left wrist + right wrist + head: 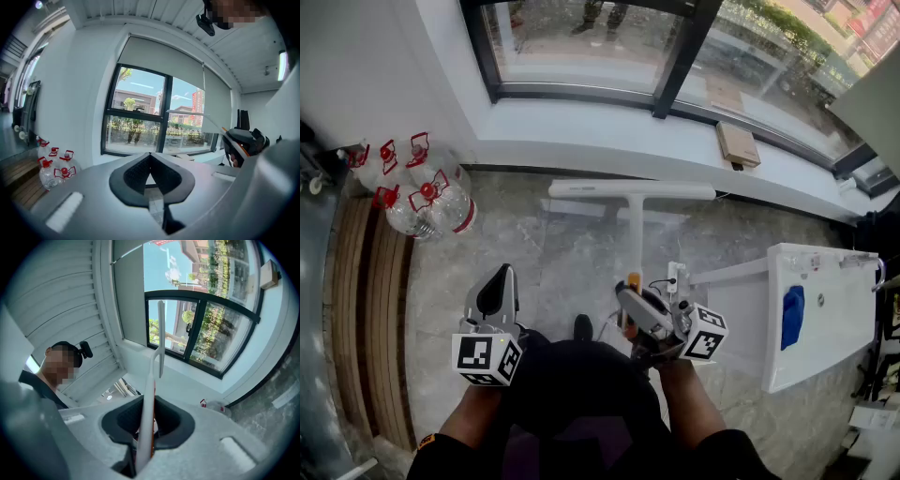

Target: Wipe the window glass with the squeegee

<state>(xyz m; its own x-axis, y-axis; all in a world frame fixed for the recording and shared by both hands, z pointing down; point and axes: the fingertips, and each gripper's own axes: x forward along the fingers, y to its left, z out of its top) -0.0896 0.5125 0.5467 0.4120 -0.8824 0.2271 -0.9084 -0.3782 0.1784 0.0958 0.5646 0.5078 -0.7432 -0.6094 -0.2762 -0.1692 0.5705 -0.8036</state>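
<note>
Holding: we grip the squeegee (635,202) in our right gripper (630,298), fingers pinching its white handle beside an orange strip
Squeegee: it reaches forward from that gripper, blade bar crosswise, on our side of the sill and apart from the window glass (581,37)
Left gripper (500,281): fingers pressed together at the tips, nothing between them, well apart from the squeegee
Floor: red-capped water bottles (422,192) stand at our left by the wall
Counter (825,281): white, at our right, with a blue object (793,314) on it
</note>
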